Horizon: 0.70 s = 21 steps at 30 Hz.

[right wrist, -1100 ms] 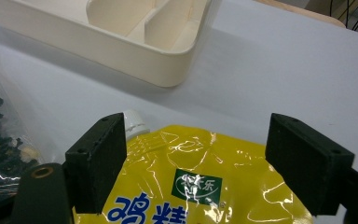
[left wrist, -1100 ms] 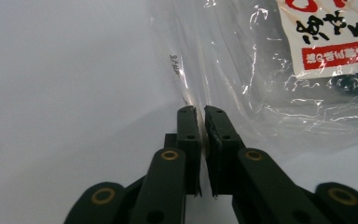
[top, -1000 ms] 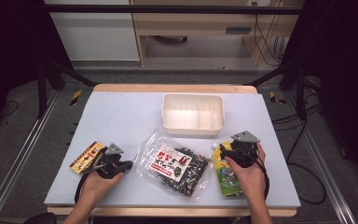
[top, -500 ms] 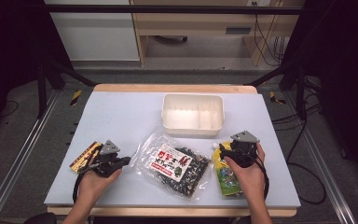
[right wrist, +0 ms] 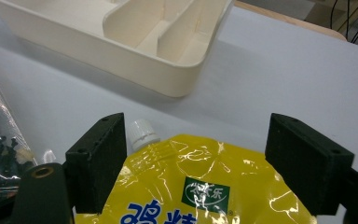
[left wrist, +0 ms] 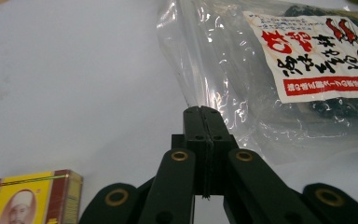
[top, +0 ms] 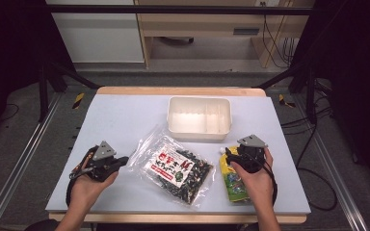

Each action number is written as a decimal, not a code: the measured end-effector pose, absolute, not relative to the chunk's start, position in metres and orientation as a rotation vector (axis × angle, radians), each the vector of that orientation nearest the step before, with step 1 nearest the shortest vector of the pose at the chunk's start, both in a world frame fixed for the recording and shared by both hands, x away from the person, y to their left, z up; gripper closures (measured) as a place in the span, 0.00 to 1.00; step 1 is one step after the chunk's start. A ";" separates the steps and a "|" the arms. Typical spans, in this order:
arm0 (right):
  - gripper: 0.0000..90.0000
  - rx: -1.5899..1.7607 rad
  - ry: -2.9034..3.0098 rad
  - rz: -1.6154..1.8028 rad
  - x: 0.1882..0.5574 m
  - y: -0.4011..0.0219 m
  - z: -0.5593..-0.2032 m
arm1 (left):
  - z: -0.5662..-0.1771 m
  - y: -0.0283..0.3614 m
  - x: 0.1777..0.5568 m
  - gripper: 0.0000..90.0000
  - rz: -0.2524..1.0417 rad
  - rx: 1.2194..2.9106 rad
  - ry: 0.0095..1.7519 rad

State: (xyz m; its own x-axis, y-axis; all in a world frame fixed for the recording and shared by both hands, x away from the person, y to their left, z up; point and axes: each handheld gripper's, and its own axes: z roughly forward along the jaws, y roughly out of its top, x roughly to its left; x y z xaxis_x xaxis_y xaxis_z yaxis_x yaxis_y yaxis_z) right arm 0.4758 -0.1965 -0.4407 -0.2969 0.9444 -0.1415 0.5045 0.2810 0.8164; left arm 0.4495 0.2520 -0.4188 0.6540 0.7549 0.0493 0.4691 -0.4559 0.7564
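A: High view: where do the things lie relative to the tray [top: 198, 132]?

B: Yellow spouted pouch [top: 235, 179] near its right corner, under the right gripper [top: 231, 155]; left gripper [top: 121, 161] well left.

A: Left gripper view?

B: Jaws clenched on nothing, beside the seaweed bag [left wrist: 279, 70].

A: Right gripper view?

B: Jaws spread, straddling the pouch top; best lowered, then closed below the cap [right wrist: 141, 131].

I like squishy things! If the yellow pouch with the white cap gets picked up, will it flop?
Probably. The yellow pouch looks soft and crinkled, so it may sag. Its shiny skin could slip. Lying flat, it shouldn't roll.
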 end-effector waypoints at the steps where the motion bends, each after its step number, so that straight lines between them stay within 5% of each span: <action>1: 0.23 1.292 1.917 0.891 0.475 -0.195 -0.439 | -0.417 0.253 0.450 1.00 0.503 2.131 0.942; 21: 0.22 1.074 2.020 1.058 0.483 -0.137 -0.401 | -0.373 0.263 0.460 1.00 0.600 2.145 0.849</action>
State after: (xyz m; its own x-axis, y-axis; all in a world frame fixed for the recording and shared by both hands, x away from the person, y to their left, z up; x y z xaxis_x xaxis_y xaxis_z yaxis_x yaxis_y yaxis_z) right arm 0.4827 -0.1374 -0.4014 -0.4840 0.8634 -0.1424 0.3746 0.3515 0.8580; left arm 0.4604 0.2626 -0.3732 0.6717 0.7263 0.1463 0.3804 -0.5075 0.7731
